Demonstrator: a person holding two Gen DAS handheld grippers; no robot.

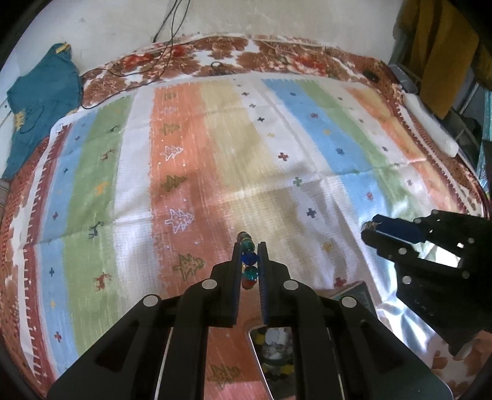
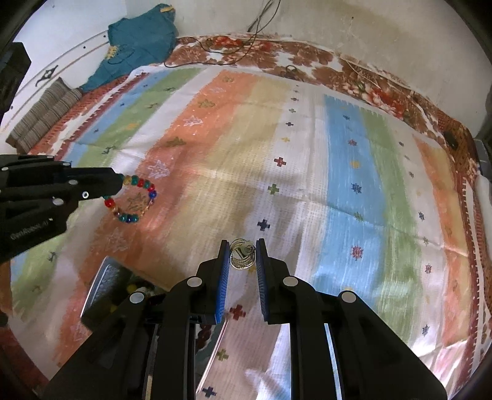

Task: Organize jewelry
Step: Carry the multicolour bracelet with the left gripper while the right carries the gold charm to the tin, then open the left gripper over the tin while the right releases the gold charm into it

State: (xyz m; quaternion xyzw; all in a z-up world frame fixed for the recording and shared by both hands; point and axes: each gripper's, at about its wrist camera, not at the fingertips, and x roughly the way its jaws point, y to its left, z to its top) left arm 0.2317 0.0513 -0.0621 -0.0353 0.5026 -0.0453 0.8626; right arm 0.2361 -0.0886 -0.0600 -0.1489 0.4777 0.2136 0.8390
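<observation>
I see a striped cloth filling mid-frame, a floral blanket beneath it, a teal garment upper left, and cables at top.

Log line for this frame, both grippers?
left gripper: shut on beaded bracelet | right gripper: shut on metal bangles | both above striped cloth

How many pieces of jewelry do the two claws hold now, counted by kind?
Beaded bracelet, many colours: 1, gripped by the left claw
Silver-coloured wire rings, a small bunch: 1 bunch, between the fingers of the right claw; I cannot count the single rings
Total: 2 held pieces
</observation>
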